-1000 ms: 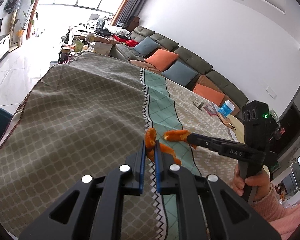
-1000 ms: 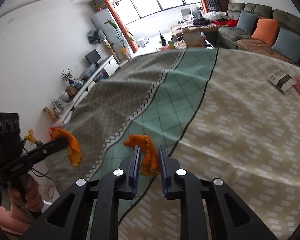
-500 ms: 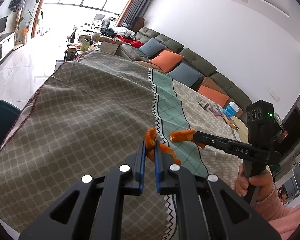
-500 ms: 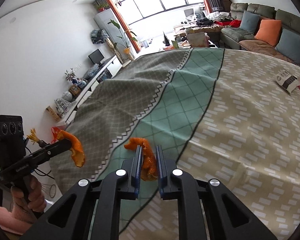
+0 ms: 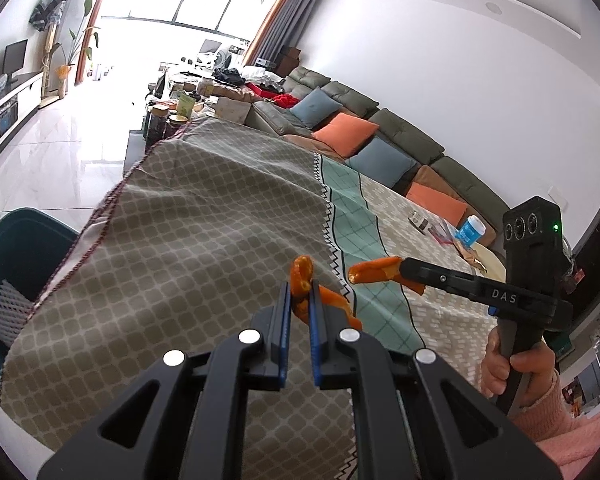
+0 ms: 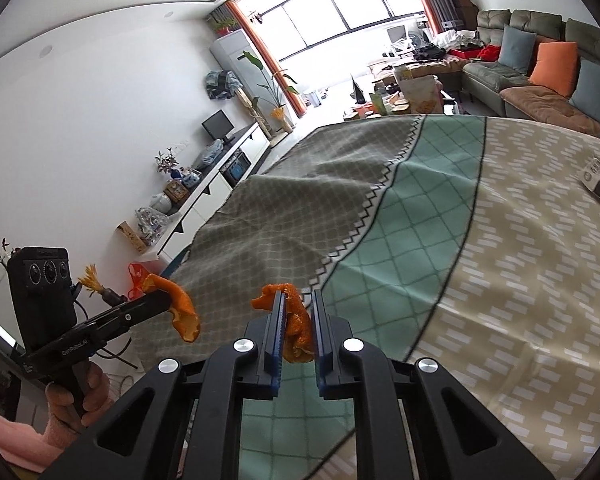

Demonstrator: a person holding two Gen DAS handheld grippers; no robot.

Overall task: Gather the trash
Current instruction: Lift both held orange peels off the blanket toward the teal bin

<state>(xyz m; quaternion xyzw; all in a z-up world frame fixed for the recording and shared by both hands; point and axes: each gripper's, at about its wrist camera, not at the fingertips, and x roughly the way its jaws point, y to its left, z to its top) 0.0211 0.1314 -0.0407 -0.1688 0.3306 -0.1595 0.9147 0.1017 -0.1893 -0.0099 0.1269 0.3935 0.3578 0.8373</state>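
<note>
Orange peel sits pinched inside each claw, above the tablecloth.

A: What sort of place?
B: A home, living rm. Long green sectional sofa w/ orange & blue cushions, TV on a low white media unit, tall potted plant by a big window w/ curtains.
A: Anything else?
B: Patterned tablecloth over a table, teal bin beside it

Bright window, white walls, green sofa with orange cushions, glossy pale floor
</note>
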